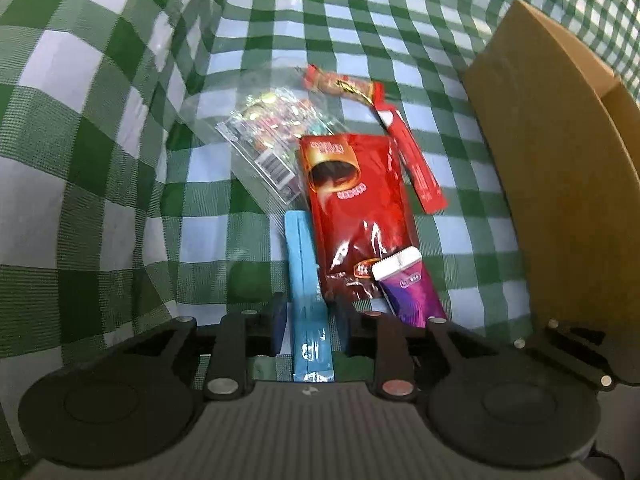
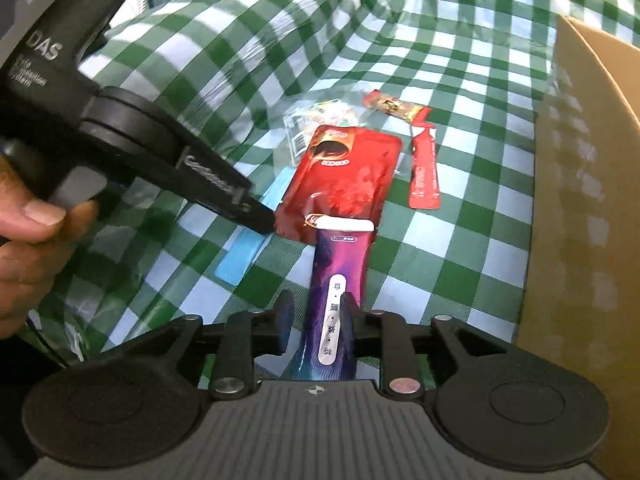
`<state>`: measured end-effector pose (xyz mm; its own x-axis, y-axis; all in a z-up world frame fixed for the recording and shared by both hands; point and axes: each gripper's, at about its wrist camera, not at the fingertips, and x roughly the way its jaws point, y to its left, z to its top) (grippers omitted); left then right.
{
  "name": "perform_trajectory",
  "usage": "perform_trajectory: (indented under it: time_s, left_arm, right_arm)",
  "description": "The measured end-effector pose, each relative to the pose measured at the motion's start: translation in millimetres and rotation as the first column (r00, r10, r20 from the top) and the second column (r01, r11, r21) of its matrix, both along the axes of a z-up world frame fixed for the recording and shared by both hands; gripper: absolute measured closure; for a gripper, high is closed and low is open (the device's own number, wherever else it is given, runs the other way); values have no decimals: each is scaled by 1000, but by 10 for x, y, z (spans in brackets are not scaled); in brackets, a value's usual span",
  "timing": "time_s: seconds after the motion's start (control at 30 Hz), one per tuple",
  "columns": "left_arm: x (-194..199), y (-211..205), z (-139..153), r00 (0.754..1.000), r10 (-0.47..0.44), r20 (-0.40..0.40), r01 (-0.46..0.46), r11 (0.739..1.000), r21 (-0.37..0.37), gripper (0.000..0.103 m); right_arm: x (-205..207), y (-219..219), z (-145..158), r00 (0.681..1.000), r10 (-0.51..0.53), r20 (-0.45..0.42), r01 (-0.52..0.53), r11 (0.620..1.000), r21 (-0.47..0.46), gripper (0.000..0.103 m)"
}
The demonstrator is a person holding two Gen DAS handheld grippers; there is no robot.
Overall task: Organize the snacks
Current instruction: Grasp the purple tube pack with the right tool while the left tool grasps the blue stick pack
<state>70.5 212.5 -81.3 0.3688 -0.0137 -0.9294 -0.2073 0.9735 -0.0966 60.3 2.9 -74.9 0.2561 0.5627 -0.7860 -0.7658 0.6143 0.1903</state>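
Two hand-held tools at work over a small heap of snacks on a green-and-white checked counter (image 1: 100, 128). Left tool (image 1: 310, 320) down at the near end of a light blue stick packet (image 1: 306, 280), fingers (image 1: 279, 322) standing either side of it with slight gaps showing, so not closed tight on it; whether touching it, impossible to tell. Right tool (image 2: 318, 320) likewise astride a purple-and-magenta stick packet (image 2: 340, 264) with a white label strip, one finger close against the packet's right edge, the other standing a little off its left edge. Purple packet's white crimped end lying over the near corner of a large red pouch (image 1: 356, 208) printed with a dark drink cup. Blue packet flat just beside the pouch's left edge. Behind the pouch, a clear wrapper (image 1: 272, 136) with a barcode and coloured sweets inside, partly tucked under the pouch's far corner. To the pouch's right, a narrow red sachet (image 1: 416, 164), and beyond it a small red-and-gold bar wrapper (image 1: 344, 84). Brown cardboard box (image 1: 560, 184) standing at the right edge of the counter, apart from the heap. In the right wrist view, the left tool's black body (image 2: 132, 132) reaching in from the left, a bare hand (image 2: 36, 232) on its grip.
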Motion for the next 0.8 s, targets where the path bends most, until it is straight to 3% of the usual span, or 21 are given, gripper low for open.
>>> perform_trajectory:
  time_s: [0.23, 0.37, 0.53, 0.6, 0.63, 0.8]
  left_arm:
    - [23, -60, -41, 999, -37, -19, 38, 998, 43, 74]
    - [29, -76, -47, 999, -46, -23, 47, 997, 53, 74]
    - [28, -79, -51, 998, -50, -26, 52, 997, 58, 74]
    - [33, -78, -52, 998, -52, -26, 53, 997, 59, 74]
    - [35, -83, -55, 998, -52, -26, 54, 997, 59, 75]
    - [35, -69, -56, 998, -56, -28, 58, 996, 69, 82]
  right_arm:
    - [-46, 42, -26, 998, 20, 57, -17, 999, -46, 67]
    - [-37, 50, -70, 999, 28, 45, -25, 997, -72, 53]
    - [-90, 84, -116, 996, 62, 70, -55, 993, -102, 53]
    - [-91, 84, -120, 995, 62, 75, -55, 993, -104, 55]
    - [-92, 84, -117, 995, 62, 82, -53, 993, -105, 64]
    - [-57, 36, -57, 994, 26, 102, -19, 997, -69, 77]
